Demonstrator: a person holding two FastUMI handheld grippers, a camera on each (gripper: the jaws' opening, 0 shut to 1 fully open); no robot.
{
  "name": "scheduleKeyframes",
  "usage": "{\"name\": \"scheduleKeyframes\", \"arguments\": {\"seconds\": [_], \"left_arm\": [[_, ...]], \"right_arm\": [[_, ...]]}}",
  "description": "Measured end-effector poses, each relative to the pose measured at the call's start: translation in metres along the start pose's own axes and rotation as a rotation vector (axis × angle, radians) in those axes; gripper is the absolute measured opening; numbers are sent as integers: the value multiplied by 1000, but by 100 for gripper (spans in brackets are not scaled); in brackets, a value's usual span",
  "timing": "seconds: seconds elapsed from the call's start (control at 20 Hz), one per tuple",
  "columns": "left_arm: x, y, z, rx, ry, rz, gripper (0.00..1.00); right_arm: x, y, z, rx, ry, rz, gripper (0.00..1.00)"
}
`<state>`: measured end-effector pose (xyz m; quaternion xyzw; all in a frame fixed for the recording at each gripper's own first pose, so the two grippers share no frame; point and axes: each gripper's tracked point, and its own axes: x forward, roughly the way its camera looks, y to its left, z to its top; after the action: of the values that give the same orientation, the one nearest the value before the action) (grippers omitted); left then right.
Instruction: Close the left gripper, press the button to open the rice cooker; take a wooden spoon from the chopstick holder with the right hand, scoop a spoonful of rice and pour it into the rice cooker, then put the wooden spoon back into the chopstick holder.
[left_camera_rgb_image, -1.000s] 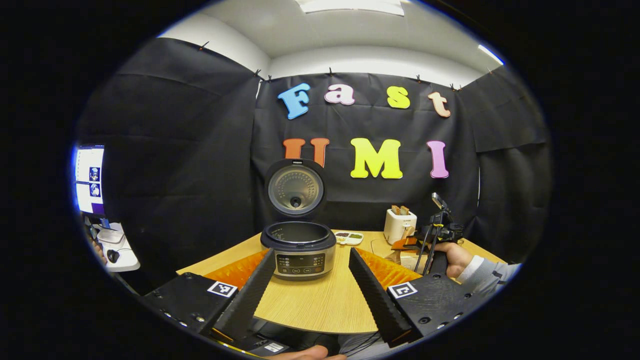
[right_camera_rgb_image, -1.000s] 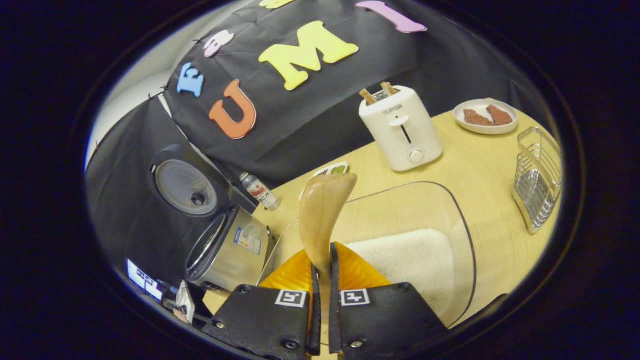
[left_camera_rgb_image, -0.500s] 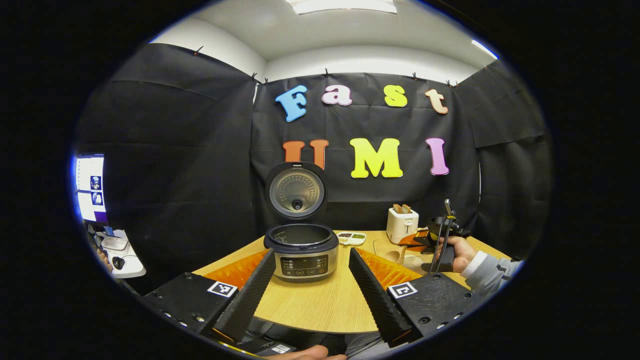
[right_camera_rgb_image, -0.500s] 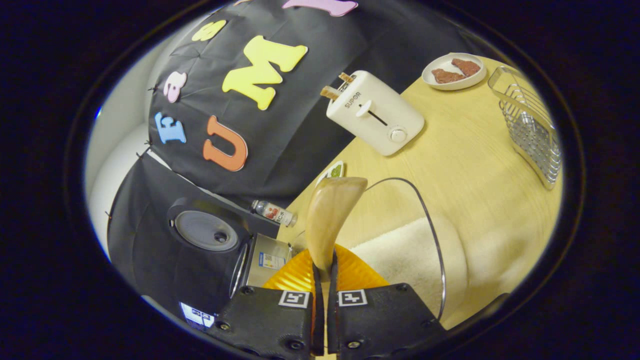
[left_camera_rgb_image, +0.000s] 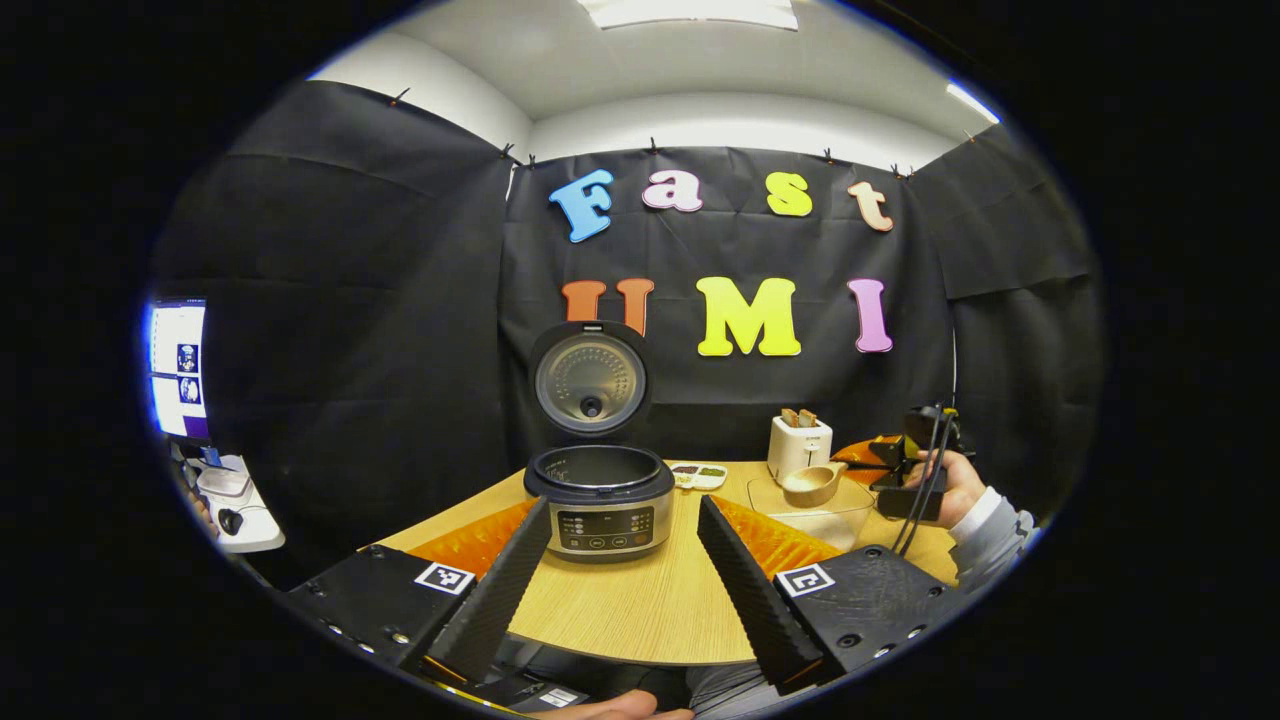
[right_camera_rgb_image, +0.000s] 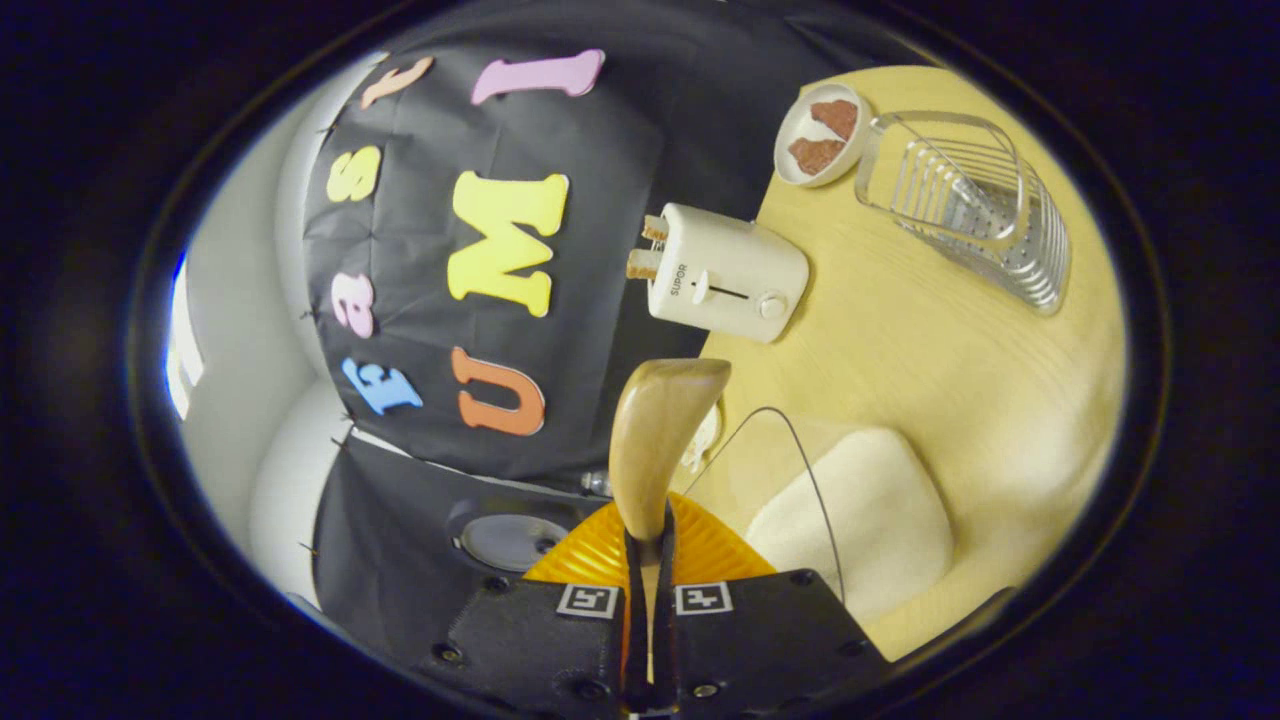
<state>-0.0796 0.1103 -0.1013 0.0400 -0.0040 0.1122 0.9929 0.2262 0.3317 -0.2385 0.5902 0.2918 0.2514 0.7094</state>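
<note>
Left gripper view: we saw the left gripper (left_camera_rgb_image: 620, 570) with jaws spread wide, framing the rice cooker (left_camera_rgb_image: 600, 497), whose lid stood open at 12 o'clock. At 3 o'clock a hand (left_camera_rgb_image: 950, 485) held the right gripper (left_camera_rgb_image: 860, 460). Right gripper view: its jaws pinched the wooden spoon (right_camera_rgb_image: 655, 440) above the glass bowl of rice (right_camera_rgb_image: 850, 510); the chopstick holder (right_camera_rgb_image: 975, 205) stood at 1 o'clock.
</note>
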Motion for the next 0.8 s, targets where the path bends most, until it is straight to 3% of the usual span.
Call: {"name": "scheduleKeyframes", "arguments": {"seconds": [0.2, 0.4, 0.8], "left_arm": [[-1, 0, 4, 14, -7, -3, 94], [-7, 2, 8, 21, -18, -17, 94], [-21, 25, 17, 36, -45, -39, 95]], "right_arm": [[-5, 32, -13, 77, 51, 96, 11], [3, 68, -36, 0, 114, 150, 7], [60, 121, -90, -222, 172, 92, 7]]}}
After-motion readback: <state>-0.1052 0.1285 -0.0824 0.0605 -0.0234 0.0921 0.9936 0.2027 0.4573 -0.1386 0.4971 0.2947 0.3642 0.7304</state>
